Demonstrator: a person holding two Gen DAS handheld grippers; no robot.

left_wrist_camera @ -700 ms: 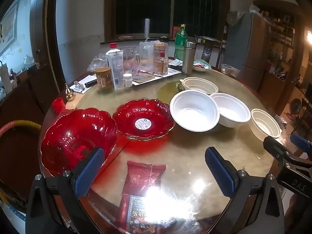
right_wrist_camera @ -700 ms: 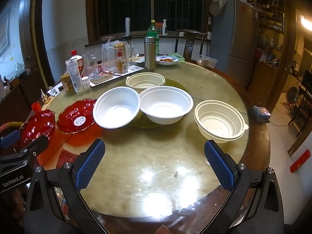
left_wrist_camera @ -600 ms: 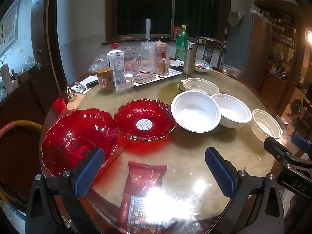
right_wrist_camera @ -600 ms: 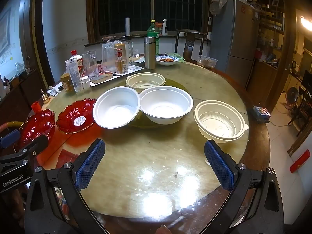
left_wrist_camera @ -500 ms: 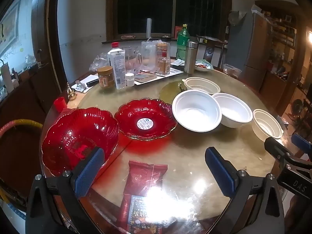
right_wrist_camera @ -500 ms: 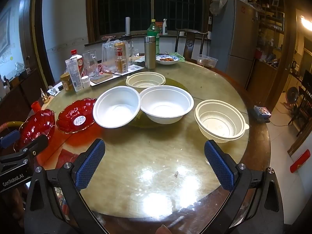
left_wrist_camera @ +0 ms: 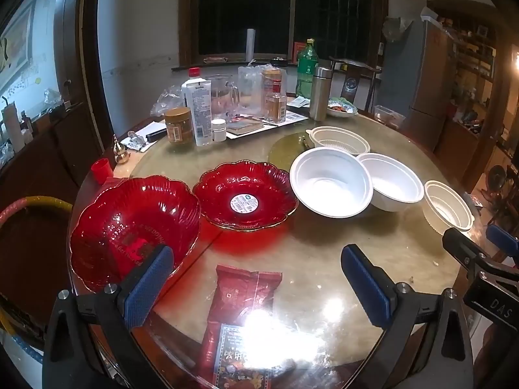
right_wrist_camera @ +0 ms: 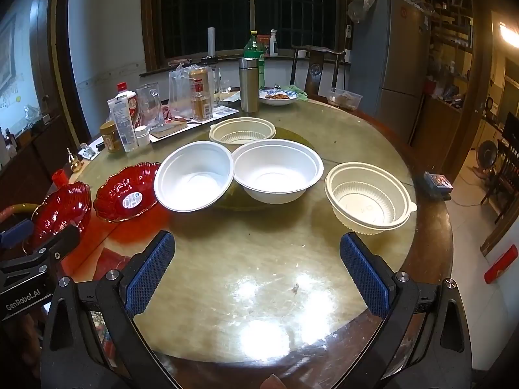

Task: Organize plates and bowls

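Six dishes sat on the round glass-topped table (right_wrist_camera: 431, 243), and nothing had been stacked yet. Near the table's left edge lay the deep red glass bowl with wavy rim (left_wrist_camera: 133, 227), and just beside it the flatter red glass plate with a sticker (left_wrist_camera: 245, 194). Toward the middle were two smooth white plastic bowls (right_wrist_camera: 194, 175) (right_wrist_camera: 277, 168), touching at their rims. One ribbed cream plastic bowl (right_wrist_camera: 241, 131) was behind them, and another ribbed cream bowl (right_wrist_camera: 368, 196) stood apart near the right edge.

The left gripper (left_wrist_camera: 258, 283) hung over the near edge with its blue pads wide apart and nothing between them. The right gripper (right_wrist_camera: 256, 272) was the same, wide apart and empty.

A good way to do this step would be to match like with like. The right gripper could pinch the rim of the cream bowl near the right edge and lift it straight up. The left could pinch the red plate's rim softly, since glass can chip. The red snack packet (left_wrist_camera: 241, 317) by the near edge should be kept out of the way.
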